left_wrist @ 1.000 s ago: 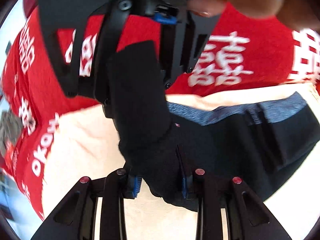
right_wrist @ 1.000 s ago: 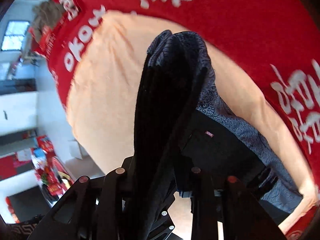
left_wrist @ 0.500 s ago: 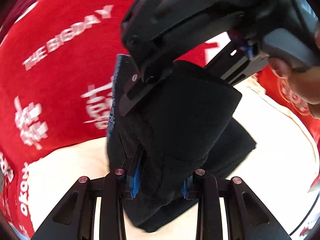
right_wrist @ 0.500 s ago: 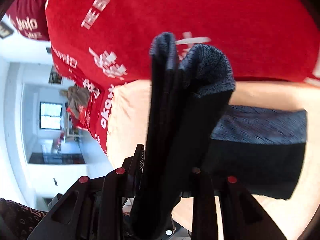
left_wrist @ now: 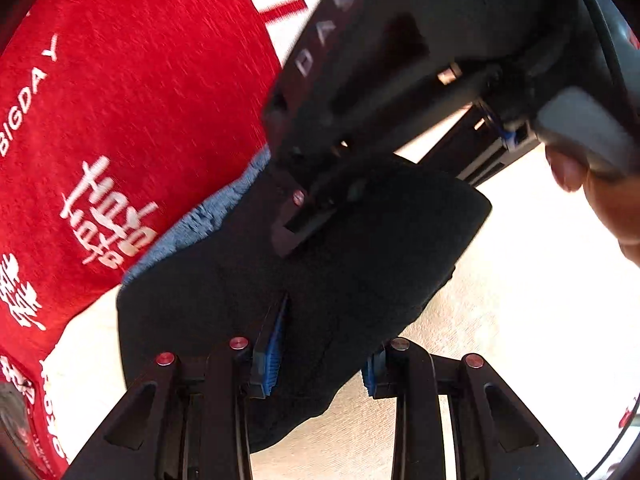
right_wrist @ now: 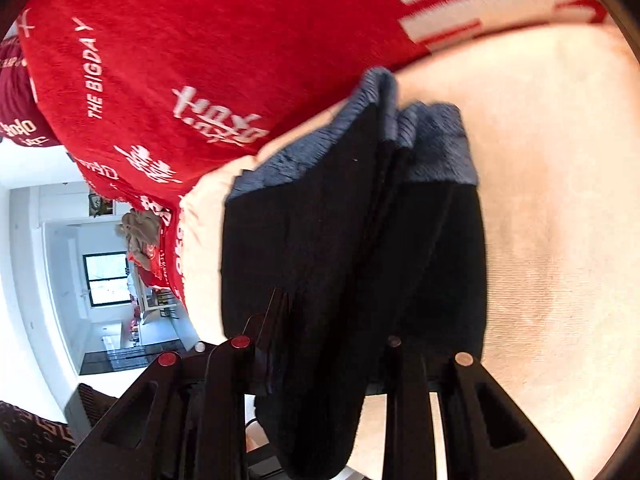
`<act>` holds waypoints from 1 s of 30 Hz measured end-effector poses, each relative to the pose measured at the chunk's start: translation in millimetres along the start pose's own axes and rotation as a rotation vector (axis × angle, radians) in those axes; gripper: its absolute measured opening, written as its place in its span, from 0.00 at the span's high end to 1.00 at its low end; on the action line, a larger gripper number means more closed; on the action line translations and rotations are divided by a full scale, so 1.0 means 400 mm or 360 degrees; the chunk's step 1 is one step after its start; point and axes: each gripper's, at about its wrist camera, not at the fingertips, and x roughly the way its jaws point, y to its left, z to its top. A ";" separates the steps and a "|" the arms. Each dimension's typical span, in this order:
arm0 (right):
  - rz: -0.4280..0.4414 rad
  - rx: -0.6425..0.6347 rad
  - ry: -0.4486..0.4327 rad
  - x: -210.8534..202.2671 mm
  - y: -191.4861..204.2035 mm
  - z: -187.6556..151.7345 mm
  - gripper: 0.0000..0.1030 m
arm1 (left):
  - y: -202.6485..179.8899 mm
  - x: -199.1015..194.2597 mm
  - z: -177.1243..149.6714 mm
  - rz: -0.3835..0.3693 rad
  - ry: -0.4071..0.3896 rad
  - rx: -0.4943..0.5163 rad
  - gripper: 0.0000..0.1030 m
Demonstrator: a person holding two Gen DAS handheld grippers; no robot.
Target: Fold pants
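Note:
The black pants (left_wrist: 360,260) with a grey-blue waistband (left_wrist: 192,220) lie bunched and folded over on a cream towel (left_wrist: 520,320). My left gripper (left_wrist: 320,344) has a fold of the black cloth between its blue pads (left_wrist: 272,344); its jaws are opening, but the cloth still fills the gap. Just above it, the right gripper (left_wrist: 296,220) reaches down onto the same bundle, held by a hand (left_wrist: 608,208). In the right wrist view the right gripper (right_wrist: 326,340) is shut on a thick layered fold of the pants (right_wrist: 300,240), waistband (right_wrist: 436,148) at the far end.
A red blanket with white lettering (left_wrist: 140,100) (right_wrist: 220,40) covers the surface beyond and left of the towel (right_wrist: 560,200). Past the edge, at the left of the right wrist view, a room with a window (right_wrist: 106,278) shows far below.
Both grippers have swung sideways and down with the pants and rolled. The hanging fold now rests lower on the towel. The left jaws stand slightly wider.

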 end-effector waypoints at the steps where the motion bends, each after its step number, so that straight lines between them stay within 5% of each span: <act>1: 0.0001 0.0008 0.0007 0.011 -0.023 -0.003 0.70 | -0.005 0.010 -0.006 0.0003 0.0011 0.0016 0.58; 3: -0.0007 0.0015 0.0018 0.027 -0.056 -0.012 0.70 | -0.014 0.020 -0.018 -0.0026 0.0032 0.0041 0.44; 7: 0.0009 0.0024 -0.0019 0.037 -0.078 -0.025 0.70 | -0.018 0.018 -0.043 -0.0058 0.0056 0.0047 0.34; 16: -0.0335 -0.0142 -0.0092 0.003 0.006 -0.044 0.59 | 0.095 -0.053 -0.070 -0.0229 0.0114 -0.0180 0.34; 25: -0.0837 -0.0209 -0.0231 -0.055 0.056 -0.119 0.40 | 0.318 -0.046 -0.139 -0.0107 0.0247 -0.0569 0.34; 30: -0.0688 0.0025 -0.0260 -0.106 0.004 -0.180 0.40 | 0.412 -0.019 -0.179 -0.0029 0.0286 -0.0699 0.34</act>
